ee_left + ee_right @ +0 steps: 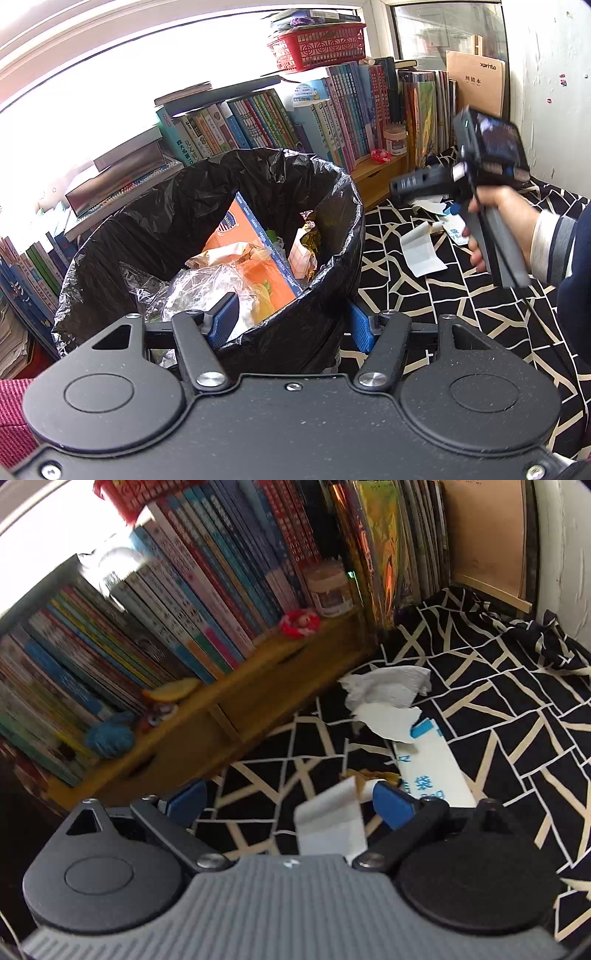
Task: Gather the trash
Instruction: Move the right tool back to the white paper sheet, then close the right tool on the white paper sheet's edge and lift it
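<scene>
A: Where did the trash lie?

B: A crumpled white paper tissue (388, 685) lay on the black cloth with cream crack lines (498, 709), near the low wooden shelf (236, 698). A torn white scrap (389, 720) touched its near edge, and a white packet with blue print (430, 768) ran on from under that scrap. A curled white paper strip (328, 821) lay nearest the camera, just beside the packet.

A: And the right claw (290, 801)?

B: It hung released and wide above the cloth, pointing down at the litter. The paper strip showed between its blue pads (391, 805), nearer the right one, but whether that pad touched it could not be told. A hand (506, 221) in a dark sleeve held its grey grip in the left wrist view.

A: The left claw (291, 323)?

B: It was clenched on the rim of the round bin lined with a black plastic bag (332, 221), one blue pad inside, one outside. The bin stood on the same cloth and held an orange carton (255, 266), clear crinkled film (199, 284) and gold foil (310, 236).

A: Behind all that?

B: Rows of upright books (207, 602) filled the shelf, a small white jar (330, 590) stood before them, and a red plastic basket (319, 46) sat on top.
</scene>
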Demonstrator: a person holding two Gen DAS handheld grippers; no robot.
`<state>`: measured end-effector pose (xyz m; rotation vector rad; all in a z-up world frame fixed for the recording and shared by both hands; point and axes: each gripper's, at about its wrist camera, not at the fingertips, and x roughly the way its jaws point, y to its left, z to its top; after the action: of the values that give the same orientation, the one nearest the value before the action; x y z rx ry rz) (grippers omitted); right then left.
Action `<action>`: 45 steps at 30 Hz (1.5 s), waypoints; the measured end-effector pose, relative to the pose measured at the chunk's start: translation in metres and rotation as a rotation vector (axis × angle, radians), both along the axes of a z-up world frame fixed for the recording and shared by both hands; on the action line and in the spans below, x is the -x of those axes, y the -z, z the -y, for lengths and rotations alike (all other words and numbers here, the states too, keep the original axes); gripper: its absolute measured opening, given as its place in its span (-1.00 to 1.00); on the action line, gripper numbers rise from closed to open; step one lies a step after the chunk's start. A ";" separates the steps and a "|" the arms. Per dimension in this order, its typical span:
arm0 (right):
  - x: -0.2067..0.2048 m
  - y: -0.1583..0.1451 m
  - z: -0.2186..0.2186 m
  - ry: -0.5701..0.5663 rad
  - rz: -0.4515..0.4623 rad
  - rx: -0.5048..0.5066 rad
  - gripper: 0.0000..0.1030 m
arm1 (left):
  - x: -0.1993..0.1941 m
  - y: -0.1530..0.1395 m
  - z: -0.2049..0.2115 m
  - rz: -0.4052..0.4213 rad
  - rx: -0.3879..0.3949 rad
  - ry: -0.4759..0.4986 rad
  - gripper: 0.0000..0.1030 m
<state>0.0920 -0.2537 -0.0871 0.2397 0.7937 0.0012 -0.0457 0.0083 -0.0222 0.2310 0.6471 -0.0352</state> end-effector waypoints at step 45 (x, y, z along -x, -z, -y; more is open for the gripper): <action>0.023 -0.031 -0.046 -0.212 0.245 0.069 0.06 | -0.002 0.002 0.000 0.001 -0.010 0.005 0.17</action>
<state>0.0690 -0.2076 -0.0566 0.0866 0.5712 0.1993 -0.0440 0.0088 -0.0243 0.2423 0.6461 -0.0363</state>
